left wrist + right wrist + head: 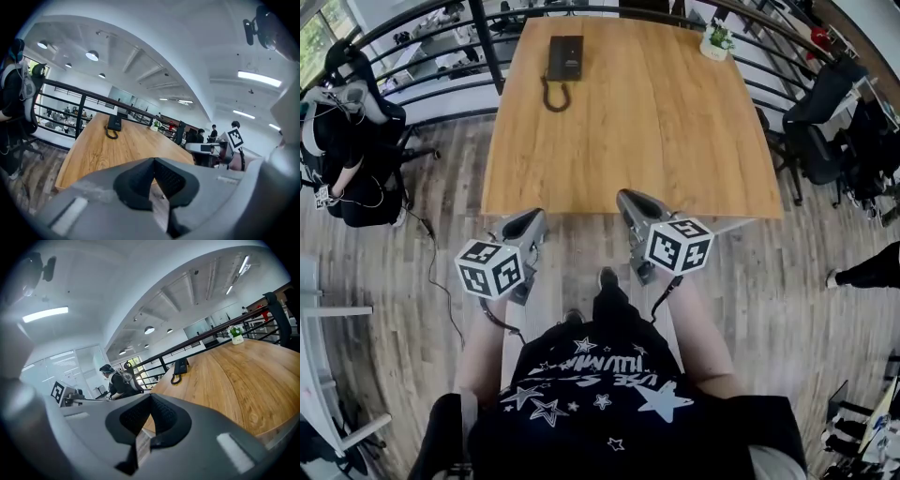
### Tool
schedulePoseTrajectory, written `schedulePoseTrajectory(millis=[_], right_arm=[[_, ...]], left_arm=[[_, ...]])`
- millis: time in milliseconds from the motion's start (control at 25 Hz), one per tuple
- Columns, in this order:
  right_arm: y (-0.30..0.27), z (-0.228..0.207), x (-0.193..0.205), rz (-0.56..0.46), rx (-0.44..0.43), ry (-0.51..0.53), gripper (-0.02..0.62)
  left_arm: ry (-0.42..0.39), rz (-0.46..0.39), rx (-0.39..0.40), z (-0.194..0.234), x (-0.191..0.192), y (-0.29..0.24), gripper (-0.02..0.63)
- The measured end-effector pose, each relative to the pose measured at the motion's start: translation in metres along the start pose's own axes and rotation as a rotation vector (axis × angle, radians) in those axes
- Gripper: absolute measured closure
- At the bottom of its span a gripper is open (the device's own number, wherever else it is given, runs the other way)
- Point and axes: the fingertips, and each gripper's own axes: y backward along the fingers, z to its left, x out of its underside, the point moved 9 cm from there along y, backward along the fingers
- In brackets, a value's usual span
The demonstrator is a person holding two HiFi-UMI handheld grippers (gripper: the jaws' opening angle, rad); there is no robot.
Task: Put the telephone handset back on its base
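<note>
Both grippers are empty. The left gripper has its jaws together with nothing between them, and the right gripper is the same. In the head view both sit low in the frame, short of the near edge of the table and well apart from the task's thing.

The telephone is at the top centre-left of the frame, by the table's far edge. Its cord curls in a loop just below it. It is too small to tell whether the handset lies on the base or beside it.

Risks:
- It is a long reach across the whole tabletop. A stretched, shaky approach could shove the base toward the far edge and the railing behind it.
- Closed jaws arriving at the handset would only knock it, so they need to open first.
- The cord loop could snag a jaw, or drag the base when the handset lifts.
- Coming up from below the near edge, a gripper could clip the table lip.

Room: the wood is bare from the near edge up to the phone. The only other item is the potted plant at the upper right corner, well apart. A seated person is at the left of the frame and chairs at the right, both clear of the straight path.
</note>
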Motion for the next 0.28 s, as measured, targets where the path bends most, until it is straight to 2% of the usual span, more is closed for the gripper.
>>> schedulePoseTrajectory(millis=[280], right_arm=[[0.027,0.006,0.022,0.023,0.036,0.031,0.597]], left_arm=[[-0.035,0.037,-0.093,-0.019,0.021,0.006,0.604]])
